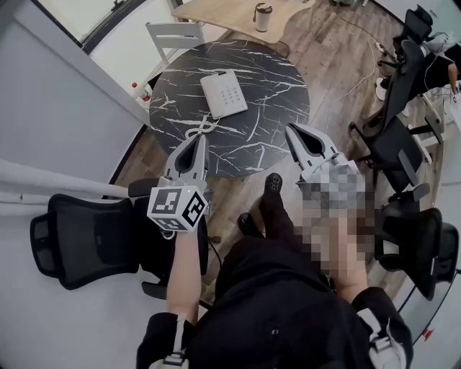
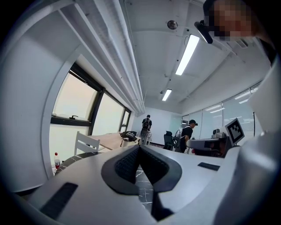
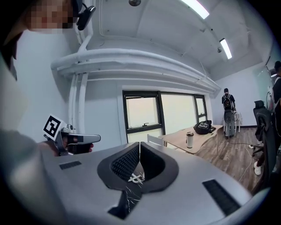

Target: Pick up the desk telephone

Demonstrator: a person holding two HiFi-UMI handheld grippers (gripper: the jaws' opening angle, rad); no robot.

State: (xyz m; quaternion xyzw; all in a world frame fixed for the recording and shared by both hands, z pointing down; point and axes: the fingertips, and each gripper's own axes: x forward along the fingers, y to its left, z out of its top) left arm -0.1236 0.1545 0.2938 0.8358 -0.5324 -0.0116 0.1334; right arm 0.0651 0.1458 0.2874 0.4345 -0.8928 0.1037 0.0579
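Round black marble table [image 1: 270, 101] carries the white desk telephone [image 1: 223, 94] left of centre. Left gripper [image 1: 199, 140] and right gripper [image 1: 290, 131] hover over its near edge, jaws together, empty. Approach step: open, then reach forward

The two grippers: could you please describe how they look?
Both the left gripper and right gripper are light grey, with tapering jaws lined by dark ribbed pads. The left carries a white cube with black square markers. The person wears black.

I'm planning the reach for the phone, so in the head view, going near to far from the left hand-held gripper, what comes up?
left hand-held gripper → coiled cord → desk telephone → cup on the wooden table
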